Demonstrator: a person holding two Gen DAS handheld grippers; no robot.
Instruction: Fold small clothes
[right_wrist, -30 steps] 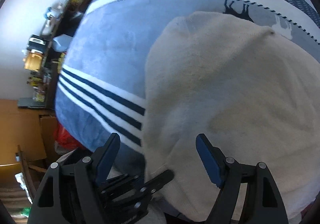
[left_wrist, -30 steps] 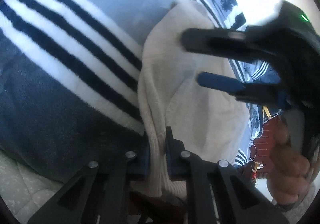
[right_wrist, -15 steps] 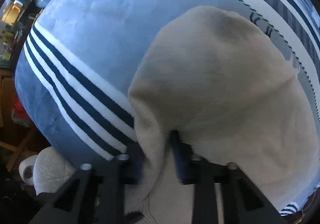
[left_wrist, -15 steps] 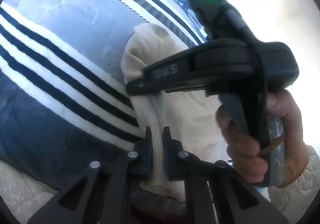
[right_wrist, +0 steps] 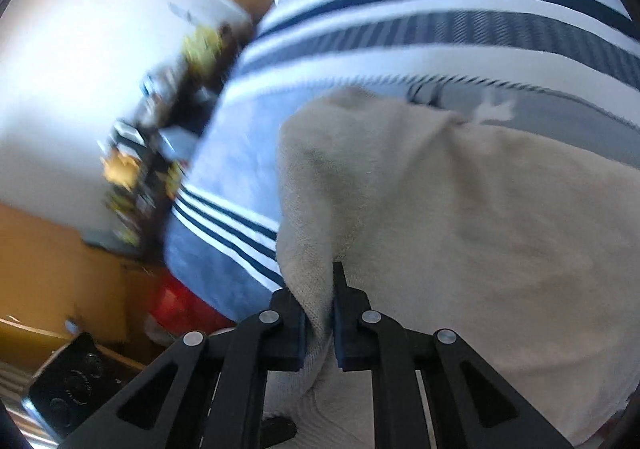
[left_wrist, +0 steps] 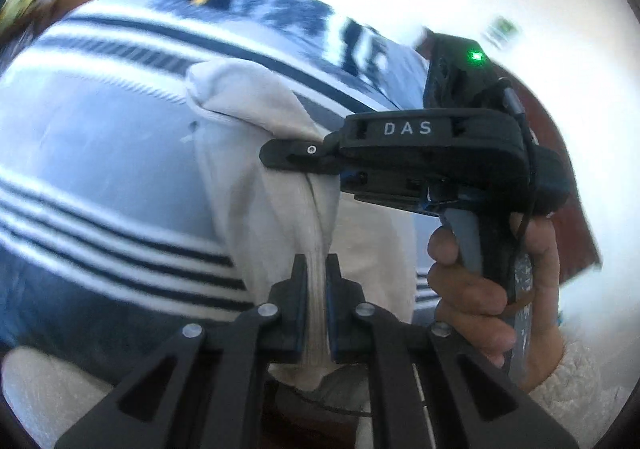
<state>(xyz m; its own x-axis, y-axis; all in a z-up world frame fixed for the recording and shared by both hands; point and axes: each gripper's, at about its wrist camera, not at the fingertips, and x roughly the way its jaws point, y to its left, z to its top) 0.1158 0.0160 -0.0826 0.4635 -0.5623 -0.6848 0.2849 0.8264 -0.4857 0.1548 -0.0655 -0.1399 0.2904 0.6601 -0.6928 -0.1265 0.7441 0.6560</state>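
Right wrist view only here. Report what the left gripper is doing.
Observer: The left gripper is shut on a ribbed edge of the cream garment.
Operator: Give me my right gripper from outside.
Observer: The right gripper pinches the same fold that runs up from the left gripper's hold; its jaws have just been closing, cloth between them.
Operator: Status light.
Observer: A green light glows on its body.

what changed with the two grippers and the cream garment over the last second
The right gripper, open a second ago, has just closed its jaws on the cream garment edge, and both grippers have lifted it. The left gripper stays clamped on the ribbed hem; the striped blanket lies unchanged.
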